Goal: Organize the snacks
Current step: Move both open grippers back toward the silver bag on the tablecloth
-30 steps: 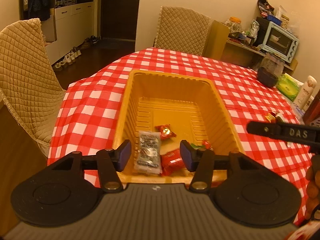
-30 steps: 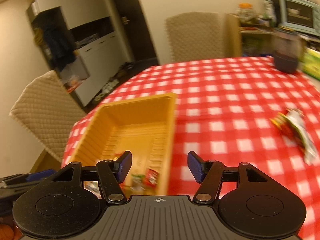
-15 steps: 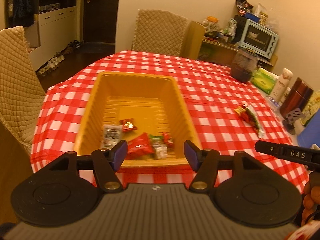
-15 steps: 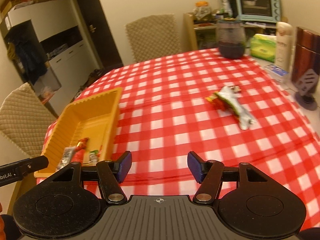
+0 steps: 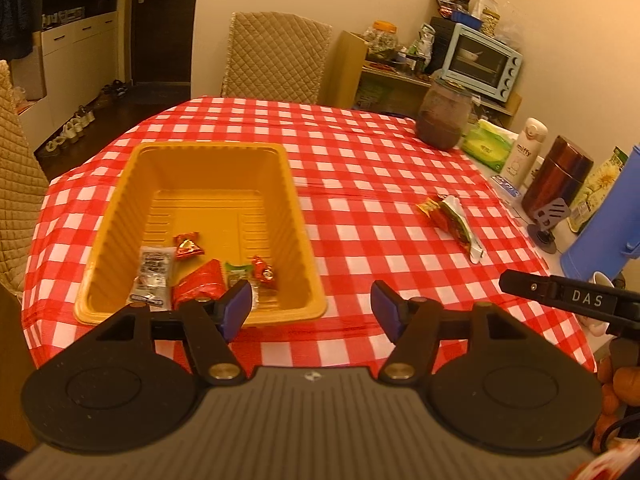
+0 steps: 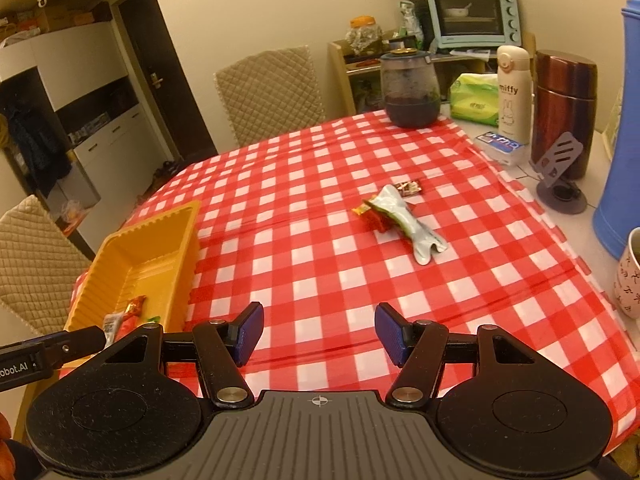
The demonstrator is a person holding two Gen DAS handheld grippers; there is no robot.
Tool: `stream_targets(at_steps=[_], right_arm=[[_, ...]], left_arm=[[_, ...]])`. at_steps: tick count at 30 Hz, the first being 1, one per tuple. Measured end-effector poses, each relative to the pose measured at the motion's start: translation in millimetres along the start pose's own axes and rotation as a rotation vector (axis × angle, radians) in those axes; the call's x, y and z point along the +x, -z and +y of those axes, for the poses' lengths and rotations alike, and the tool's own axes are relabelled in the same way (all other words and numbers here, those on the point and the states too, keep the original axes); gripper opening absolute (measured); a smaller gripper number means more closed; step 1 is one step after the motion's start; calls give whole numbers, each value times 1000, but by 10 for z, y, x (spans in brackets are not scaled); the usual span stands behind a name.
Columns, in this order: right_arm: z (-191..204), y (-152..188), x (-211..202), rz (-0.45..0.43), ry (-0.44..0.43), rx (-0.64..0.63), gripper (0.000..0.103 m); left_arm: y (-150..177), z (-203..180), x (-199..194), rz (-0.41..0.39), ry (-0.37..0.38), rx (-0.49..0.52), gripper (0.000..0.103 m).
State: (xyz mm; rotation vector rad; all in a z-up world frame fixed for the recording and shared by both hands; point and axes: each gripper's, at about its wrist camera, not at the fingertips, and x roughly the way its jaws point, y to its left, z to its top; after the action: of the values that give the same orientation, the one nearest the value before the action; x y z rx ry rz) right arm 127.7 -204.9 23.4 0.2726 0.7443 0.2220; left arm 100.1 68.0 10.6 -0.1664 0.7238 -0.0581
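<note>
- While its jaws are opening with nothing between them, the left claw (image 5: 311,305) hangs over the near edge of the table (image 5: 360,168), which wears a red-and-white check cloth.
- Left view: a yellow tray (image 5: 200,152) sits on the cloth just beyond the left finger. At its near end lie a silver packet (image 5: 152,276), a red pouch (image 5: 200,286), a green-labelled packet (image 5: 239,271) and two small red sweets (image 5: 186,245), all close together.
- Left view: well to the right of the tray, loose on the cloth, lies a long wrapper (image 5: 456,226) with a small orange-red sweet touching its far end.
- Left view: at the far right edge stand a dark jar (image 5: 443,118), a green tissue pack (image 5: 488,146), a white bottle (image 5: 525,150), a brown canister (image 5: 556,178) and a blue jug (image 5: 604,216). The other claw's black body shows low on the right.
- Right view: the right claw (image 6: 319,334) stands open and empty above the cloth near the table's front edge.
- Right view: the tray (image 6: 160,232) is to the left, its snacks only partly seen at the near end. The long wrapper (image 6: 404,222) lies ahead and a little right, with a red-orange sweet (image 6: 370,214) against it and a small dark bar (image 6: 409,188) just beyond.
- Right view: a patterned cup (image 6: 630,276) shows at the right edge.
</note>
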Motion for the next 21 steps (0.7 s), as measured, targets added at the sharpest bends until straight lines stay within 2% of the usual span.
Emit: stream_targets(at_steps=[13,21], right_arm=[[-184,-42,-5,-6,22,14,62],[-380,-134,66,-4,45,5,62]], left_arm=[[-54,-238,97,6,34,35,67],[-133,-480,290,18,71,68,71]])
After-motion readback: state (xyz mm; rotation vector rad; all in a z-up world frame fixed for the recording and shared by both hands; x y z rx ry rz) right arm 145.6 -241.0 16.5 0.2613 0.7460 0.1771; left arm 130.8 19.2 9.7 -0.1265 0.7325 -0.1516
